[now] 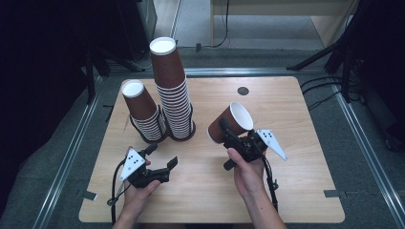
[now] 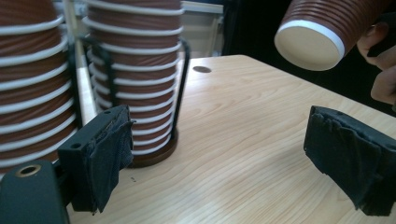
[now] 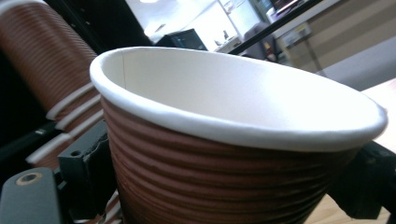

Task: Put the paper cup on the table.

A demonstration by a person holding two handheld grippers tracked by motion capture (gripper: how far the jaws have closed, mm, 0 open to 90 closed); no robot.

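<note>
Two stacks of brown ribbed paper cups stand upside down in black wire holders at the table's back left: a tall stack [image 1: 173,90] [image 2: 140,70] and a shorter stack [image 1: 143,112] [image 2: 32,84]. My right gripper [image 1: 230,132] [image 3: 229,179] is shut on a single brown cup [image 1: 230,121] [image 3: 224,140], held tilted above the table's middle with its white mouth facing up and right. The left gripper view shows that cup's base [image 2: 310,44] at the upper right. My left gripper [image 1: 162,155] [image 2: 219,154] stands open just in front of the stacks, low over the wood, with nothing between its jaws.
The wooden table [image 1: 286,191] has a small dark round hole cover [image 1: 243,90] near its back edge. Bare wood lies at the right and front. Dark stands and cables [image 1: 329,95] surround the table on the floor.
</note>
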